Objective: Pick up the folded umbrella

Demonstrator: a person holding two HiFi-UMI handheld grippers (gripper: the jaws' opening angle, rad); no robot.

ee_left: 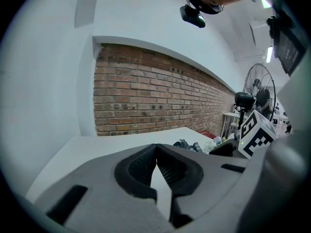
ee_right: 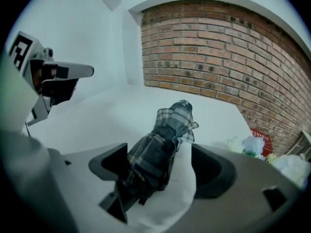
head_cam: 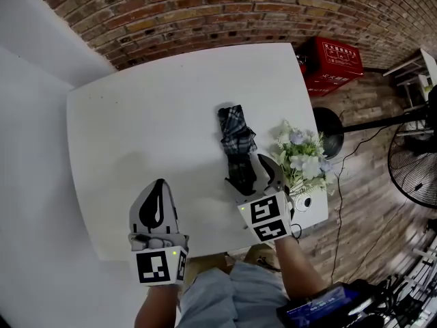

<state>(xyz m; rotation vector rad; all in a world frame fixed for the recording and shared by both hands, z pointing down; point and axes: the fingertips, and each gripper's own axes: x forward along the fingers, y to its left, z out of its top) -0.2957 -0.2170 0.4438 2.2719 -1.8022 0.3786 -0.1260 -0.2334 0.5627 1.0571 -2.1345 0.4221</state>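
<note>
The folded umbrella (head_cam: 236,142), in dark plaid cloth, lies on the white table (head_cam: 136,128) right of centre, pointing away from me. My right gripper (head_cam: 257,176) is open at its near end. In the right gripper view the umbrella (ee_right: 165,135) lies between the spread jaws of the right gripper (ee_right: 158,155), close to the left one. My left gripper (head_cam: 156,207) hangs over the table's near edge, apart from the umbrella. In the left gripper view the left gripper (ee_left: 155,148) is shut, tips touching with nothing between them, and the umbrella (ee_left: 187,144) shows far off to the right.
A bunch of white flowers (head_cam: 300,157) lies at the table's right edge, close beside the right gripper. A red crate (head_cam: 334,60), a fan (head_cam: 413,162) and a round stand base (head_cam: 329,130) are on the floor to the right. A brick wall (head_cam: 225,5) runs behind the table.
</note>
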